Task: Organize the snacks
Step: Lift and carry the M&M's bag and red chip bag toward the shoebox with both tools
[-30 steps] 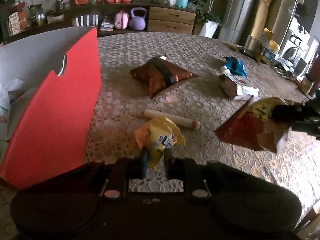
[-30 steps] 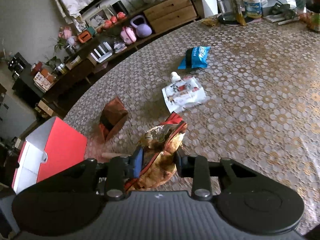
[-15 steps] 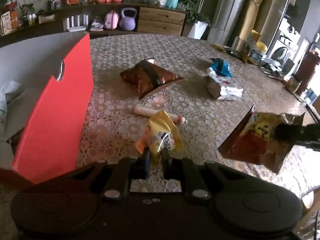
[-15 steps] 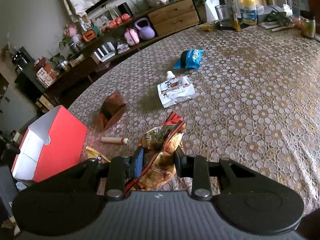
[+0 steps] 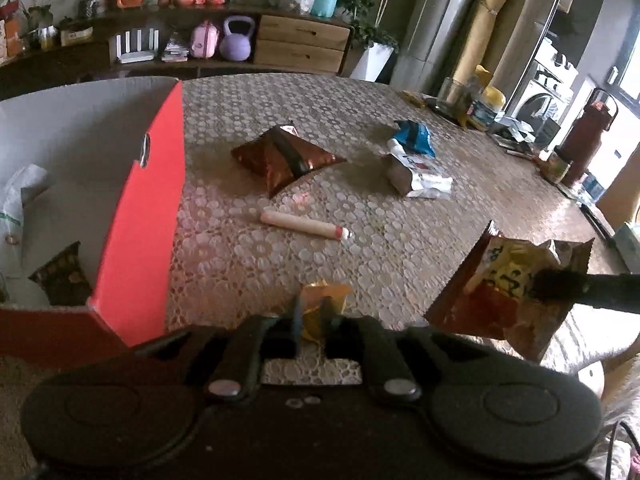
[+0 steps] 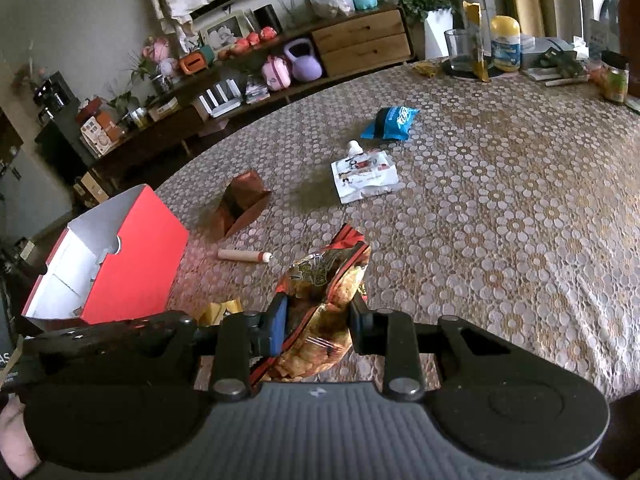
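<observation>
From the left wrist view, the left gripper [image 5: 312,314] has a small yellow snack packet [image 5: 320,300] between its jaws, which are opening at this moment; whether the pads still press on the packet cannot be told. To the left stands a red box [image 5: 148,216] with a white inside, holding a dark snack pack [image 5: 62,278] and a white bag [image 5: 20,200]. On the patterned tabletop [image 5: 400,248] beyond lie a sausage stick [image 5: 304,226], a shiny brown pillow bag [image 5: 286,158], a white pouch [image 5: 416,170] and, just behind it, a blue packet [image 5: 414,136]. At the right, a red and yellow chip bag [image 5: 508,290] hangs above the tabletop from a dark finger of the right gripper [image 5: 560,286].

From the right wrist view, the right gripper [image 6: 318,328] has its jaws pinching the chip bag [image 6: 324,300] on both sides, the bag raised clear of the tabletop [image 6: 500,220]. The left gripper [image 6: 120,336] shows at the lower left, with the yellow snack packet [image 6: 220,310] at its tip, near the red box [image 6: 136,268]. Further off lie the sausage stick [image 6: 242,256], the brown pillow bag [image 6: 242,204], the white pouch [image 6: 364,176] and the blue packet [image 6: 390,122].
</observation>
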The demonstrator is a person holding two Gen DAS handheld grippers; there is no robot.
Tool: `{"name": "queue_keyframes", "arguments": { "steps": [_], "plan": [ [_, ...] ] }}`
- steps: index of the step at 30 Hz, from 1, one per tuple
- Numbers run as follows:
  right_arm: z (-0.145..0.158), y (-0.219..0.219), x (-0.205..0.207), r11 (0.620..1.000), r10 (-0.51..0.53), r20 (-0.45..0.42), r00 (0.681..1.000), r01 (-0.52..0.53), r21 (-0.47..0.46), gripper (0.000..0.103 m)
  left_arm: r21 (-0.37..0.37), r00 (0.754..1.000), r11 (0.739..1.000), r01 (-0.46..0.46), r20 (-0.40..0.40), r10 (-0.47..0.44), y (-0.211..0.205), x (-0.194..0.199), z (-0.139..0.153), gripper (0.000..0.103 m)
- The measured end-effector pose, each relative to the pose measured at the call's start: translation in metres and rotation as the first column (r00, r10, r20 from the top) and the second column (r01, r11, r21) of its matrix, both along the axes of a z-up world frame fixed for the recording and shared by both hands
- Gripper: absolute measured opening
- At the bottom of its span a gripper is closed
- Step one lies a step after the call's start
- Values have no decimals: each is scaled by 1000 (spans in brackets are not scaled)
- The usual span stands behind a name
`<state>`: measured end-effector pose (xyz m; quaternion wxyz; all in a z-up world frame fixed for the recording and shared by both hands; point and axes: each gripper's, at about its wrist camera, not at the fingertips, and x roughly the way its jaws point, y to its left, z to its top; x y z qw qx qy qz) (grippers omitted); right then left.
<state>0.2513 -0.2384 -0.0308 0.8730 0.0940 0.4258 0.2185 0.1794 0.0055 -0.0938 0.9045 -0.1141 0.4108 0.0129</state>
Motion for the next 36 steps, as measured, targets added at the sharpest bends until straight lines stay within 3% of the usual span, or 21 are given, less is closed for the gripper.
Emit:
{"name": "queue_keyframes", "arguments": {
  "steps": [1, 2, 5, 8, 10, 14, 17, 19, 24, 30, 36],
  "plan": [
    [0, 0, -1, 1000, 1, 0, 1000, -1, 2, 30, 3, 1000, 1000, 1, 4, -1, -1, -1, 0, 21],
    [0, -1, -2, 1000, 2, 2, 1000, -2, 3, 30, 10, 1000, 1000, 2, 6, -2, -2, -1, 1, 29],
    [1, -3, -3, 1000, 0, 2, 1000, 0, 6, 30, 45, 1000, 999, -14, 27, 13, -6, -4, 3, 82],
    [-1, -5, -2, 1000, -3, -2, 1000, 3, 4, 30, 87, 998, 996, 13, 55, -18, -17, -5, 3, 93],
    [-2, -7, -1, 1000, -6, -5, 1000, 6, 3, 30, 140, 998, 990, 24, 48, -31, -26, -1, 0, 93],
    [-5, -9, 0, 1000, -11, -12, 1000, 11, 2, 30, 148, 999, 989, 24, 20, -27, -33, 11, -14, 88],
    [-8, -11, 2, 1000, -16, -20, 1000, 16, 0, 30, 136, 1000, 991, 17, -12, -16, -32, 19, -26, 72],
    [-9, -12, 3, 1000, -18, -22, 1000, 18, -1, 30, 136, 999, 991, 15, -32, -11, -32, 23, -32, 68],
    [-11, -12, 4, 1000, -17, -26, 1000, 17, -6, 30, 171, 999, 985, 19, -50, -11, -36, 28, -40, 44],
    [-13, -10, 2, 1000, -14, -31, 999, 13, -14, 30, 161, 999, 987, 24, -33, -19, -35, 26, -38, 34],
    [-6, -7, -3, 1000, -11, -22, 1000, 10, -18, 30, 146, 999, 989, 32, -23, -29, -33, 19, -28, 33]
  ]
}}
